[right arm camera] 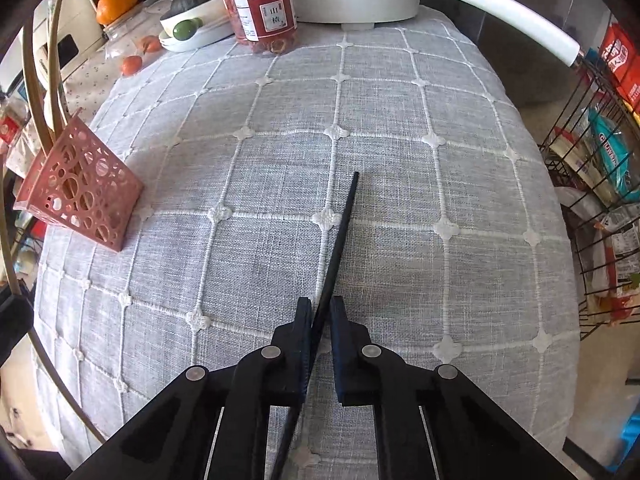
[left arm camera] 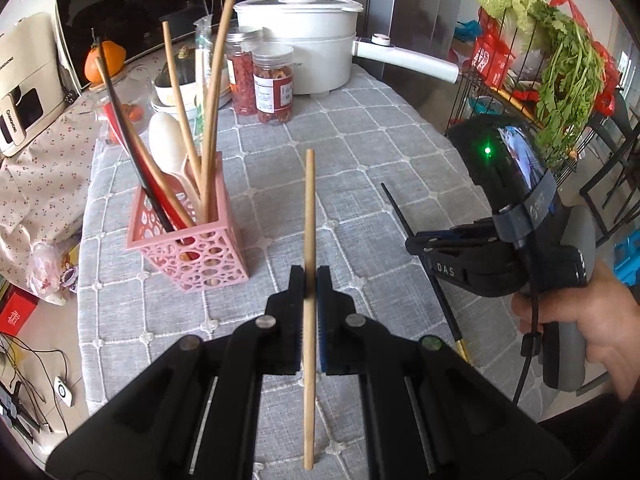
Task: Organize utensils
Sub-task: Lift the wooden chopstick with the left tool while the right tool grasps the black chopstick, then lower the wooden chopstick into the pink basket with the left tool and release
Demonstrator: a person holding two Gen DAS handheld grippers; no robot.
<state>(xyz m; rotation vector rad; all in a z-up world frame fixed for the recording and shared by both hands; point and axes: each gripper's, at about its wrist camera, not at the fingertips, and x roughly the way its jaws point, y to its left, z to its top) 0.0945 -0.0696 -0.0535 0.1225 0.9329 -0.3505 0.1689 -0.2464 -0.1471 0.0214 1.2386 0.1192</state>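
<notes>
Now | L gripper (left arm camera: 310, 280) clamps wooden chopstick (left arm camera: 309, 216) | R gripper (right arm camera: 320, 312) clamps black chopstick (right arm camera: 340, 236)

left claw (left arm camera: 310, 280): clamped, level | right claw (right arm camera: 320, 312): clamped, angled down

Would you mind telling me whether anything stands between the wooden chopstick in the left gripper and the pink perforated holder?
Nothing visible blocks it. The left gripper clamps the light wooden chopstick, and only bare grey checked tablecloth lies between it and the pink perforated utensil holder to its left. The holder already contains several utensils, though its opening shows room.
</notes>
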